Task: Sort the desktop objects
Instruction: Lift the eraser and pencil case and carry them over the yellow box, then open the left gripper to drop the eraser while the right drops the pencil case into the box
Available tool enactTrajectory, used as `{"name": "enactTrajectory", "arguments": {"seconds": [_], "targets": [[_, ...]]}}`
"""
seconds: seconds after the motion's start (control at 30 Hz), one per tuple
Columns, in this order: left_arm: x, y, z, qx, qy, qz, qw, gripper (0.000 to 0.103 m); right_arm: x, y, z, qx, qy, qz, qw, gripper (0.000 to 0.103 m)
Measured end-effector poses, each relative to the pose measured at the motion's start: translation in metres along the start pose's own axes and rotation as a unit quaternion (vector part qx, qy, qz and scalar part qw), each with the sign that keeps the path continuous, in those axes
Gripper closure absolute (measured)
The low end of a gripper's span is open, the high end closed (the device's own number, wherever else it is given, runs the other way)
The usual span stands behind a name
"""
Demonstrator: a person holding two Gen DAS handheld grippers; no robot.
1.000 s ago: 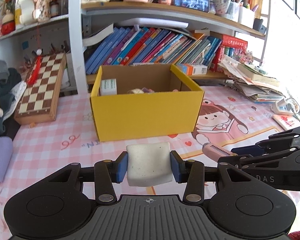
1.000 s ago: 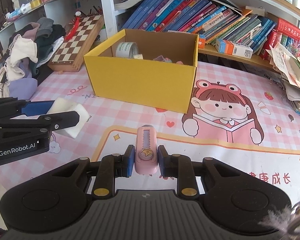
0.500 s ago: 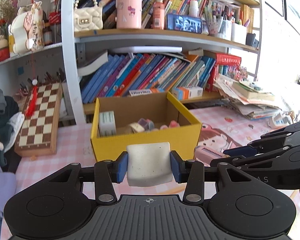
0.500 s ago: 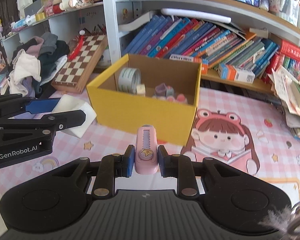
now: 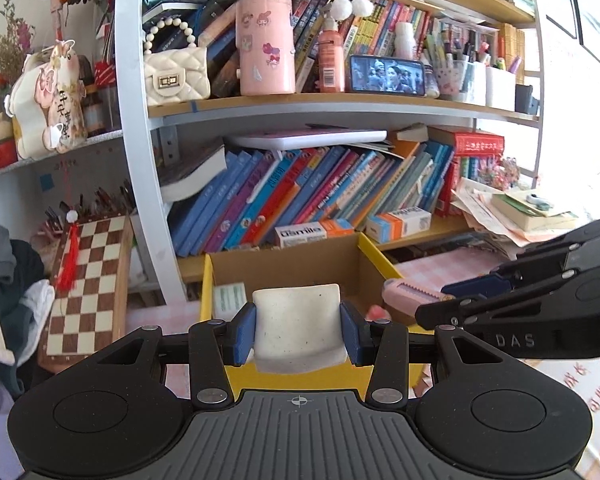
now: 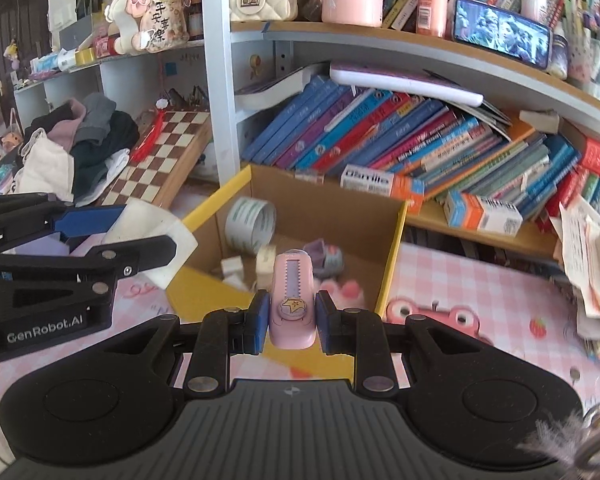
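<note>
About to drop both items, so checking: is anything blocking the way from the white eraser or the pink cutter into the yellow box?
Nothing visible blocks either. The white eraser and pink cutter hang near the yellow box, whose top is open.

Left hand-held gripper (image 5: 299, 328): black plastic body, ribbed centre plate with a small crosshair mark, 2 round recessed discs at the sides.
Fingers (image 5: 245, 333): blue pads on black linkage arms, silver screw heads at the joints.
Right hand-held gripper (image 6: 291, 322): same black build, blue pads.
Markings: "GenRobot.AI" in white on the left one's side, "DAS" embossed on the right one's side.
</note>
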State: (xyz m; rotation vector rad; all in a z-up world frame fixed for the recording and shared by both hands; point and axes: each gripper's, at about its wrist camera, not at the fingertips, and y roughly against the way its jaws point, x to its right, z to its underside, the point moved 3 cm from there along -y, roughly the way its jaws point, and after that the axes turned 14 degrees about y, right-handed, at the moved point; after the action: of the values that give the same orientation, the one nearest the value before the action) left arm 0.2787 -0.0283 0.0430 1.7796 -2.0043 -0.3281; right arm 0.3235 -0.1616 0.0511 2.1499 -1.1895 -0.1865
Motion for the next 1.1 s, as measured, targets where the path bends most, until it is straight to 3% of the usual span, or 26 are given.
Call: {"name": "enactTrajectory", "arguments": {"seconds": [0.53,0.8,1.1], "targets": [[-0.006,-0.102,-0.014,-0.042,-0.006,-0.054,0.9977,0.061,0.044,-0.119,-0.048,-0.032,0.063,-0.032,0.997,0.08],[-0.009,-0.138,-0.004,-0.071,-0.01,-0.069,0.995,0.061,0.055,-0.177,-0.048,-0.068,0.081,-0.056,0.993,0.08],[-0.014,-0.156,0.009,-0.093,-0.01,-0.073,0.993,0.061,0.05,-0.215,-0.041,-0.1,0.098,-0.088,0.986,0.08]]}}
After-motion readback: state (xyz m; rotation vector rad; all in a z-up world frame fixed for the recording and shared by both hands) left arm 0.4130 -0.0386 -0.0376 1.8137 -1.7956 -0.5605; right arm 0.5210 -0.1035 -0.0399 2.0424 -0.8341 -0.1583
